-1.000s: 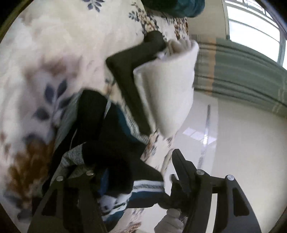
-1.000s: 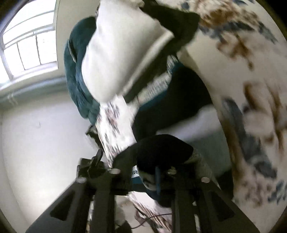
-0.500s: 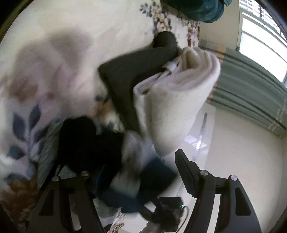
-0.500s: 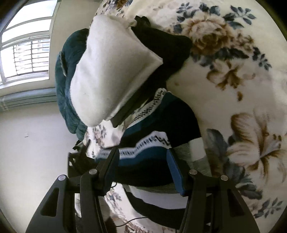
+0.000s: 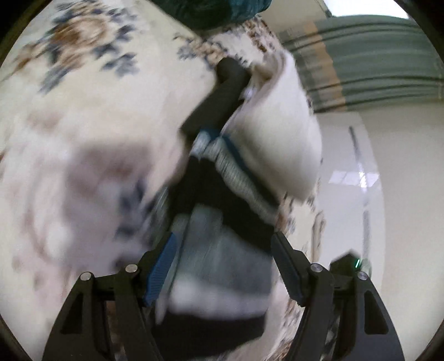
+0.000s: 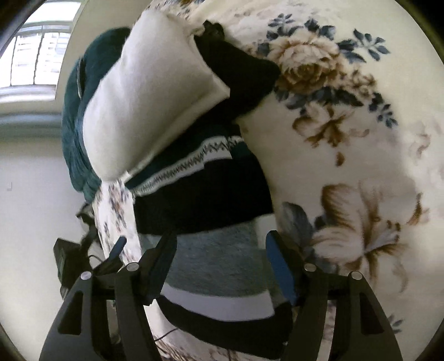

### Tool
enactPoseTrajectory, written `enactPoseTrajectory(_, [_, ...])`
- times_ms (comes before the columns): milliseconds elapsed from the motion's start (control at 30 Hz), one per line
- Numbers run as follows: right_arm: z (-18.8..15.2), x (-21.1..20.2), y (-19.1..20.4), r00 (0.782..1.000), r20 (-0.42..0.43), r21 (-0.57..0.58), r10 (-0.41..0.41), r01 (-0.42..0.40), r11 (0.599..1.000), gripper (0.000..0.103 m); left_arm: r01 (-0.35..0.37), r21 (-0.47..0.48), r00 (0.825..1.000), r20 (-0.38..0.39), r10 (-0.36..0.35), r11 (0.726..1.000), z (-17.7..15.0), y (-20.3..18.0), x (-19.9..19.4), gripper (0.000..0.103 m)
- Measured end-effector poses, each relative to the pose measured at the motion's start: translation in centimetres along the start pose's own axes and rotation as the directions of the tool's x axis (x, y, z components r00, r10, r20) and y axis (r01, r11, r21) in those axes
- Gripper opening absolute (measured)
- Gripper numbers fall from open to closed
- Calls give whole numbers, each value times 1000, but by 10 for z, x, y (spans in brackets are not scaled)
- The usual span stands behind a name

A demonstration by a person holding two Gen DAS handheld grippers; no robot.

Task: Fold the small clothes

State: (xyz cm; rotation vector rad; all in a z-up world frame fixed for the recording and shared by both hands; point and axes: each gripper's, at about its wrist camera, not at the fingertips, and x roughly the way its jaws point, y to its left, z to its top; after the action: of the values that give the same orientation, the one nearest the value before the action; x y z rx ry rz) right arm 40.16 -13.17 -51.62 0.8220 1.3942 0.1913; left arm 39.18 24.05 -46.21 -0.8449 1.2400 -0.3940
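Note:
A striped knit sweater (image 6: 205,194) in black, teal, grey and white lies folded on the floral blanket (image 6: 347,138); it also shows in the blurred left wrist view (image 5: 219,250). My right gripper (image 6: 220,252) is open, its fingers straddling the grey band without gripping. My left gripper (image 5: 222,255) is open too, fingers either side of the sweater's grey end. A folded white garment (image 6: 144,105) and a black garment (image 6: 238,72) lie stacked just beyond the sweater, seen also in the left wrist view as white (image 5: 280,133) and black (image 5: 219,102).
A dark teal garment (image 6: 75,133) lies at the bed's far edge, also at the top of the left wrist view (image 5: 211,11). The bed edge drops to a pale floor (image 5: 352,180). Green curtains (image 5: 374,61) and a window (image 6: 33,58) stand beyond.
Both grippers, shut on the sweater a second ago, have let go and opened. The sweater now lies flat and folded, and both grippers have drawn back over its grey end.

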Motion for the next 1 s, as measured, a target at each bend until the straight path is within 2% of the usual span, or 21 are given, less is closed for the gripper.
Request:
enactPoseTrajectory(133, [-9, -1, -7, 997, -79, -27, -9, 7, 1000, 86, 13, -64, 999, -38, -16, 998, -73, 24, -15, 70])
enactPoseTrajectory(167, [-12, -2, -9, 994, -106, -39, -4, 0, 999, 92, 21, -94, 999, -48, -26, 995, -90, 30, -14, 80])
enactPoseTrajectory(200, [-14, -3, -13, 992, -129, -50, -6, -1, 999, 95, 25, -126, 998, -53, -32, 992, -107, 35, -12, 82])
enactPoseTrajectory(300, [-14, -1, -23, 980, -195, -89, -31, 14, 996, 96, 74, -243, 995, -43, -87, 967, -151, 50, 5, 83])
enactPoseTrajectory(400, [0, 16, -34, 966, -259, -92, -7, -17, 996, 96, 112, -287, 993, -6, -119, 951, -165, 48, 31, 83])
enactPoseTrajectory(500, [25, 44, -37, 955, -296, -106, 29, -63, 992, 97, 132, -307, 991, 70, -116, 943, -164, 46, 59, 83])
enactPoseTrajectory(567, [43, 68, -35, 943, -328, -118, 62, -106, 987, 97, 140, -357, 987, 122, -103, 924, -160, 51, 73, 83])
enactPoseTrajectory(633, [55, 91, -30, 926, -370, -135, 81, -140, 981, 97, 177, -409, 973, 208, -97, 895, -156, 56, 78, 83])
enactPoseTrajectory(733, [68, 122, -20, 903, -413, -149, 116, -192, 970, 98, 213, -466, 952, 298, -74, 859, -153, 58, 76, 84])
enactPoseTrajectory(800, [72, 130, -14, 903, -406, -146, 140, -215, 966, 97, 221, -480, 943, 328, -60, 849, -152, 56, 74, 68])
enactPoseTrajectory(833, [74, 131, -9, 902, -396, -147, 170, -245, 958, 94, 238, -481, 937, 342, -69, 843, -150, 56, 70, 47])
enactPoseTrajectory(867, [74, 131, -6, 902, -389, -151, 186, -261, 953, 74, 249, -481, 935, 346, -79, 841, -148, 56, 67, 43])
enactPoseTrajectory(900, [73, 132, -3, 904, -378, -151, 201, -274, 950, 48, 255, -475, 933, 350, -85, 842, -145, 53, 62, 41])
enactPoseTrajectory(1000, [64, 134, -1, 916, -347, -137, 200, -260, 956, 23, 258, -445, 935, 339, -105, 857, -132, 49, 47, 39])
